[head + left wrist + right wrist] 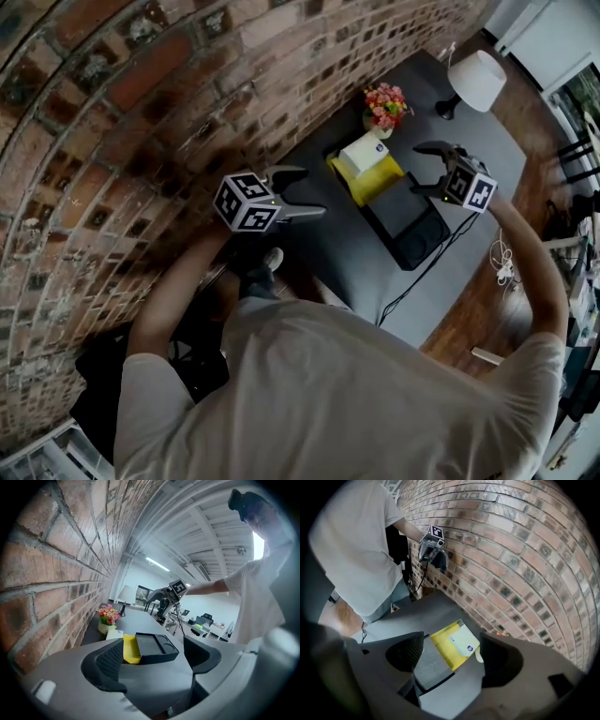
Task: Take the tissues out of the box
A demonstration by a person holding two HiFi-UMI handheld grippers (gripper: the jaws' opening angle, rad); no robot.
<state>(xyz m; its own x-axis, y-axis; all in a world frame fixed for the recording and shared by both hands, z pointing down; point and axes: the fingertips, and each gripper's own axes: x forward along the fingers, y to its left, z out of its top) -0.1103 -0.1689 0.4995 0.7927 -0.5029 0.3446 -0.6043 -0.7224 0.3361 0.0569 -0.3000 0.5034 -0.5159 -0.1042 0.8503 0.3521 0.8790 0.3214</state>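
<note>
The task is, as I judge, only at its beginning. The white tissue pack point(364, 152) with a small blue mark lies on the open yellow box point(378, 185). I cannot tell whether it sits inside the box or only on top of it. The box stands on the dark grey table point(342, 258), touching the black compartment tray point(412, 232) at its 5 o'clock side. A pot of flowers point(385, 105) is near, at 12 o'clock from the pack.

Both grippers are released and carry nothing. The left gripper point(312, 193) hangs in the air by the brick wall point(141, 122), with its jaws wide apart, well apart from the pack, which is at about 2 o'clock from it in the head view. The right gripper point(417, 169) is also spread open, above the tray, and the pack is near, at about 10 o'clock from it. In the right gripper view the pack shows between the jaws, but far below them, and no pad touches it.

What is left is everything: to come down to the pack, close on it and lift it away from the box.
</note>
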